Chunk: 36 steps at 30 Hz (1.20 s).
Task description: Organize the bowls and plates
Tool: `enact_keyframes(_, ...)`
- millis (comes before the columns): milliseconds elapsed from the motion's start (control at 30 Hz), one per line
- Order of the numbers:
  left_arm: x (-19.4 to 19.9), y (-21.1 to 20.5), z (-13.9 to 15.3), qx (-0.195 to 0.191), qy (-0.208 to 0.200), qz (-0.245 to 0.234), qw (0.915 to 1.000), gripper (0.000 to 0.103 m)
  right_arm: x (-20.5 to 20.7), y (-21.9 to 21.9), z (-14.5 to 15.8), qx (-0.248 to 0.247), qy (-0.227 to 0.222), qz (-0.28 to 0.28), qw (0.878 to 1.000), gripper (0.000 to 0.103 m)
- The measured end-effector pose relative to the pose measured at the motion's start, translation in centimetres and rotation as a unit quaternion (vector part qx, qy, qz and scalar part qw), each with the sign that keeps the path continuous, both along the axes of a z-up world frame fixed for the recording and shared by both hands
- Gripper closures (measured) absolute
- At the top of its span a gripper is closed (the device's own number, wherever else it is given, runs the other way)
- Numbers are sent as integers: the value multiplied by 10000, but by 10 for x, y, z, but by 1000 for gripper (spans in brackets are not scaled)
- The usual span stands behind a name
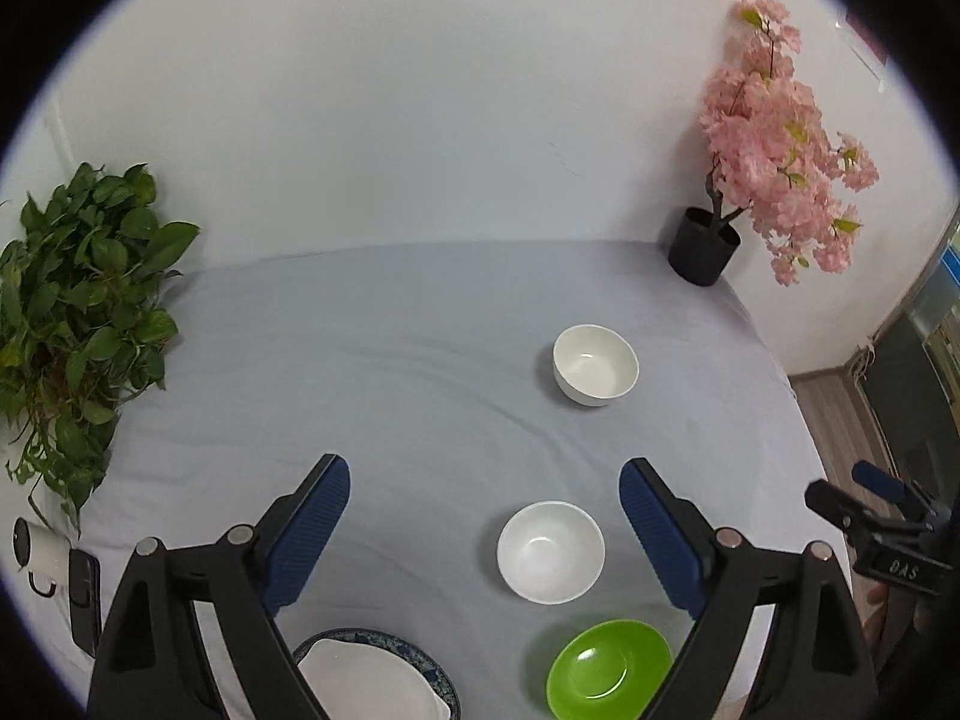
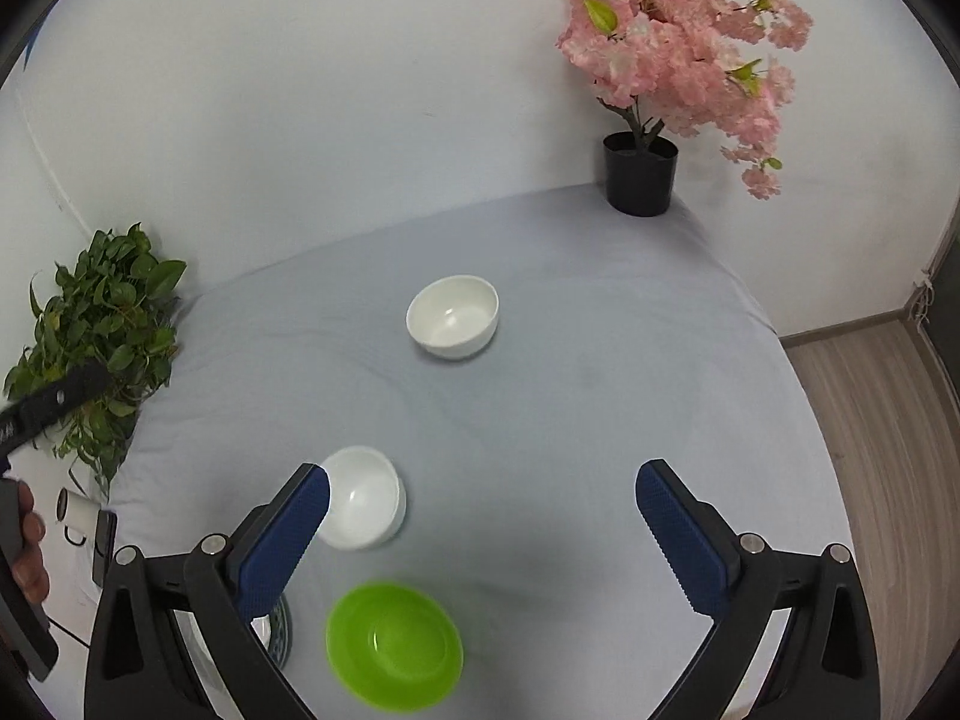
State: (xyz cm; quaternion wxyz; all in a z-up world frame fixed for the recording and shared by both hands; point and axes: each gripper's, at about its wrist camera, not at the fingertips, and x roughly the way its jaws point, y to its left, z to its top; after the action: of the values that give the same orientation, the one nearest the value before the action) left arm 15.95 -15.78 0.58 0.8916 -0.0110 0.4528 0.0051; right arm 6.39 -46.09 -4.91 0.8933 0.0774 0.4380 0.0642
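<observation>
Two white bowls stand on the grey tablecloth [image 1: 360, 360]: a far one [image 1: 595, 365] [image 2: 453, 316] and a nearer one [image 1: 550, 552] [image 2: 363, 498]. A green bowl [image 1: 609, 669] [image 2: 394, 643] sits closest. At the bottom left lies a blue-patterned plate [image 1: 420, 651] [image 2: 281, 624] with a white dish [image 1: 366, 678] on it, partly hidden by the fingers. My left gripper [image 1: 485, 467] hangs open above the nearer white bowl, holding nothing. My right gripper [image 2: 483, 473] is open and holds nothing, above the cloth right of that bowl; it also shows in the left wrist view [image 1: 840, 486].
A leafy green plant [image 1: 78, 312] [image 2: 102, 330] stands at the left. A pink blossom tree in a black pot [image 1: 702, 252] [image 2: 639, 174] fills the back right corner. A small white device [image 1: 39, 552] and a black phone [image 1: 84, 600] lie at the left edge. Wooden floor [image 2: 888, 420] lies beyond the table's right edge.
</observation>
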Motion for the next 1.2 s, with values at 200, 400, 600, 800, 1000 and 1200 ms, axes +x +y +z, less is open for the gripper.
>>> enact_keyframes(200, 95, -25, -36, -467, 564, -31, 9973, 12, 109, -4, -19, 93, 390, 218, 9990, 0)
enact_keyframes(400, 182, -20, -105, -914, 1360, 149, 9864, 12, 219, 2, -86, -57, 1341, 501, 9897, 0)
enact_keyframes(600, 233, -19, -179, -1019, 2031, 149, 9737, 12, 293, 13, -127, -39, 1341, 589, 9892, 0)
enact_keyframes(800, 255, -19, -212, -1568, 2108, 108, 9648, 14, 348, 19, -162, -37, 1492, 465, 9877, 0)
enact_keyframes(1000, 276, -33, -229, -1346, 2335, -92, 9630, 30, 382, 30, -186, -155, 1525, 486, 9870, 14)
enact_keyframes(1200, 285, -49, -243, -1266, 2602, -301, 9568, 63, 405, 35, -204, -138, 1756, 480, 9832, 48)
